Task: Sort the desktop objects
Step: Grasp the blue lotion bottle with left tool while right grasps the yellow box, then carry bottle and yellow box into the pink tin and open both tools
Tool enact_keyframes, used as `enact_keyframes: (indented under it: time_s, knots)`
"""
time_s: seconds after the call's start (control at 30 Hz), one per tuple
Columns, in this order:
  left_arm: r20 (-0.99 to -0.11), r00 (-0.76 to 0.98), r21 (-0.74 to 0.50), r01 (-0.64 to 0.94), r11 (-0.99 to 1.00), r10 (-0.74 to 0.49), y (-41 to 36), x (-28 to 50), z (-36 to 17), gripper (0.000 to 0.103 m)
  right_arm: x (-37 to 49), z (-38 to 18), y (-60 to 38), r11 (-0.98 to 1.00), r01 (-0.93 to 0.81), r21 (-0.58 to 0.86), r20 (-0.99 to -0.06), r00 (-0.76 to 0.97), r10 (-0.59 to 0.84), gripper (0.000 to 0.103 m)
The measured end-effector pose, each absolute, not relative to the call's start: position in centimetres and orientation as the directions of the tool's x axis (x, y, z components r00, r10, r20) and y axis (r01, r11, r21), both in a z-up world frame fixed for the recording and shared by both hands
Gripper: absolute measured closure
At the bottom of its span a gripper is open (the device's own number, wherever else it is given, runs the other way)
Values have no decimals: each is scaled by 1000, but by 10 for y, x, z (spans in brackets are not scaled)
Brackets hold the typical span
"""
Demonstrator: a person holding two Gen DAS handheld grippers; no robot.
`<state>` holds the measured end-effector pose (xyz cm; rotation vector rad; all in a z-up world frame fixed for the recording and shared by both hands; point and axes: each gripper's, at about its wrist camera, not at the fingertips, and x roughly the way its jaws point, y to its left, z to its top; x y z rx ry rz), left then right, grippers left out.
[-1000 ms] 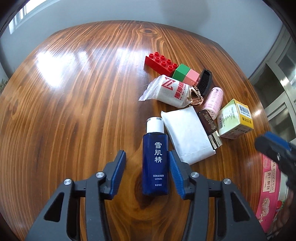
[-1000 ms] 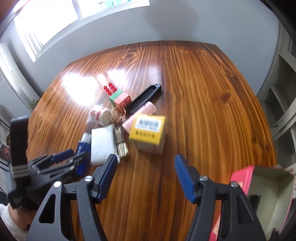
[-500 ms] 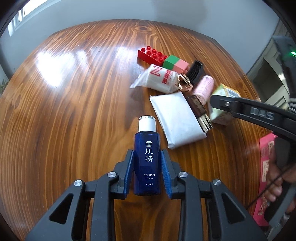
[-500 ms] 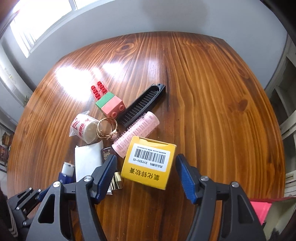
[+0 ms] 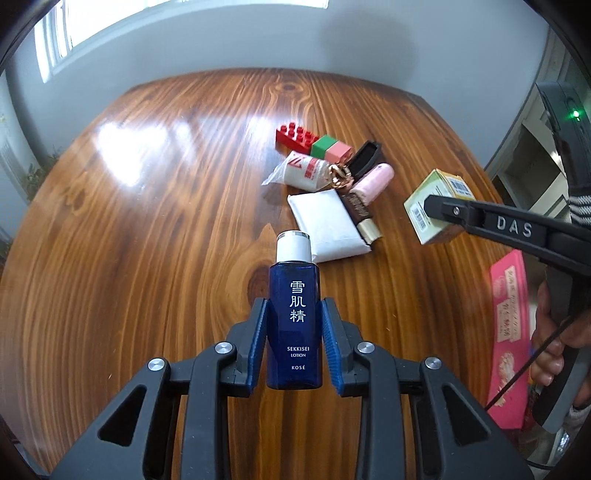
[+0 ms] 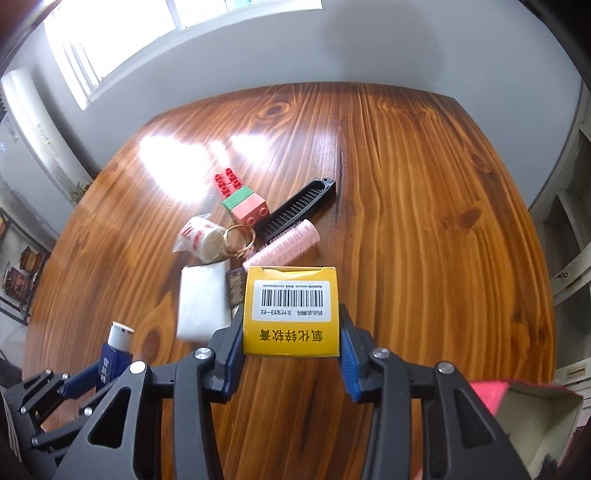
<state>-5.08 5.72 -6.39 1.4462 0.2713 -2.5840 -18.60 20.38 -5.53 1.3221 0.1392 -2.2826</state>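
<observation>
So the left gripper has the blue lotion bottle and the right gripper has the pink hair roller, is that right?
Not quite. The left gripper does hold the blue lotion bottle, but the right gripper, jaws closing, grips the yellow box. The right wrist view shows the pink hair roller lying on the table.

Before you a glossy wooden surface (image 6: 424, 192) with bold grain and dark knots, bright window glare on its far left, plain grey wall (image 6: 332, 48) behind, window (image 6: 122, 33) high at your left, pale shelving (image 6: 569, 236) at your right
</observation>
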Motion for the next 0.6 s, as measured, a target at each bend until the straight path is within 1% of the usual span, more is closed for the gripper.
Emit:
enact_keyframes:
  time_s: [0.37,0.6]
  knots:
    - [-810,-583,-70,190,-979,-55,108,-12,-32,71,-140,-18,247,-860,485,161,-794,-454,-405,55]
    - [-797,-604,-57,117,-991,-25,151,-5,-19,71,-119,-4,299,-887,434,160,-777,-498,-384,55]
